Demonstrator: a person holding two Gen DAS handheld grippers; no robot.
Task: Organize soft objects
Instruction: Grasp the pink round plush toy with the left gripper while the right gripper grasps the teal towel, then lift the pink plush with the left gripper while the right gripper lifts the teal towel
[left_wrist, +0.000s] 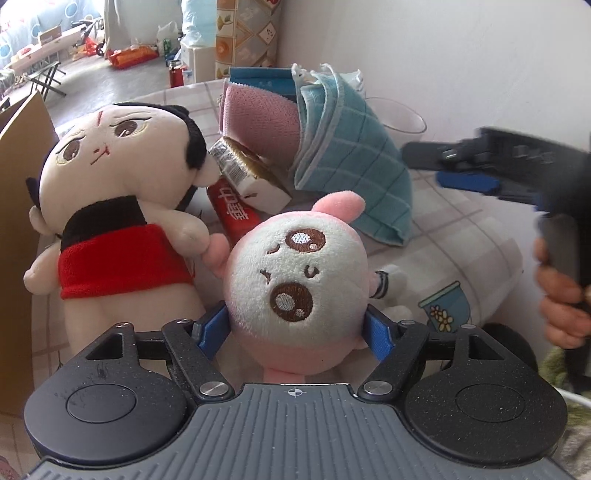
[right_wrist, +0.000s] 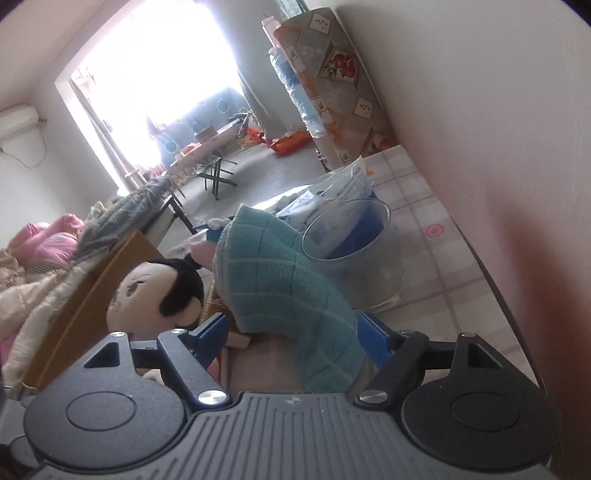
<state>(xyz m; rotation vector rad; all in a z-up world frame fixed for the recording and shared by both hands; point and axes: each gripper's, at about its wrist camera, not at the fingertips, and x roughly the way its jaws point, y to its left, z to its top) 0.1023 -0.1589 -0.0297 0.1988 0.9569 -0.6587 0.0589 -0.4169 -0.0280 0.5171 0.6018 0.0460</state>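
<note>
My left gripper (left_wrist: 295, 328) clamps the pink plush (left_wrist: 295, 273), right gripper (right_wrist: 291, 336) open around the towel (right_wrist: 280, 295); doll (left_wrist: 122, 206) and most sorting left.

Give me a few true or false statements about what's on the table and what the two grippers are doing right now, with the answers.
1. The pink and white plush sits between the left gripper's blue fingers. True.
2. The doll with black hair wears a green top. False: its top is red and black.
3. The teal checked cloth lies between the right gripper's fingers. True.
4. The clear glass container stands left of the doll in the right wrist view. False: it stands to the right, beyond the cloth.
5. The pink towel lies on the floor. False: it is on the table, beside the teal cloth.
</note>
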